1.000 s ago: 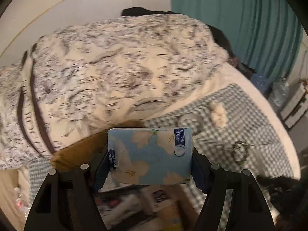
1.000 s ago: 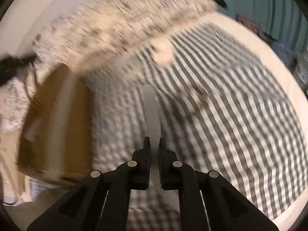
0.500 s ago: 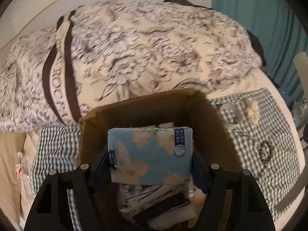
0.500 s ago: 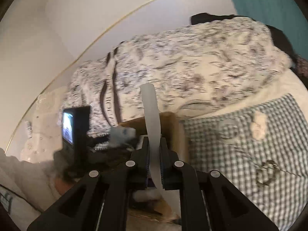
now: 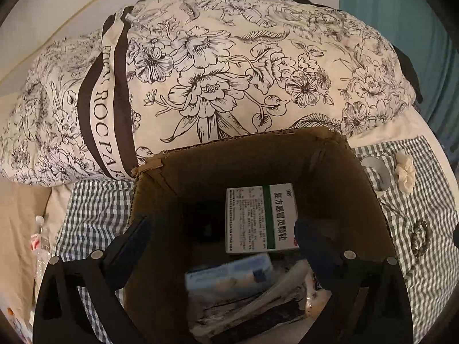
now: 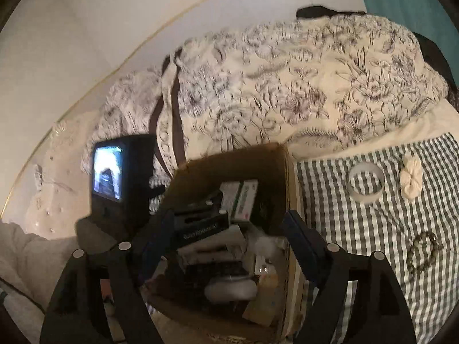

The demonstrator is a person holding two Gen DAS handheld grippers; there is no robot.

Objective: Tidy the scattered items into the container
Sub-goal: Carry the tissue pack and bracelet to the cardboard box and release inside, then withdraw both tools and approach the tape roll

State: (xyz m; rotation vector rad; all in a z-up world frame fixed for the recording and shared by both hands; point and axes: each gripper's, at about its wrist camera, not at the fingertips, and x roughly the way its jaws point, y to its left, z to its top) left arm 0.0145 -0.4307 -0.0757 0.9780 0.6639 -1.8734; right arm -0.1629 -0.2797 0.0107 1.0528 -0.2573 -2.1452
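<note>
Both tongs, my left [image 5: 221, 226] and right [image 6: 229, 223], hang spread and empty over the brown cardboard box [image 5: 258, 154], where the pale blue tissue pack [image 5: 229, 276] lies, leaving me free to fetch more.

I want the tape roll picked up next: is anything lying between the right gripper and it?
Nothing visible. The right gripper hangs open over the cardboard box; the tape roll lies beyond the box's right wall on bare checked cloth, apart from the scrunchie.
</note>
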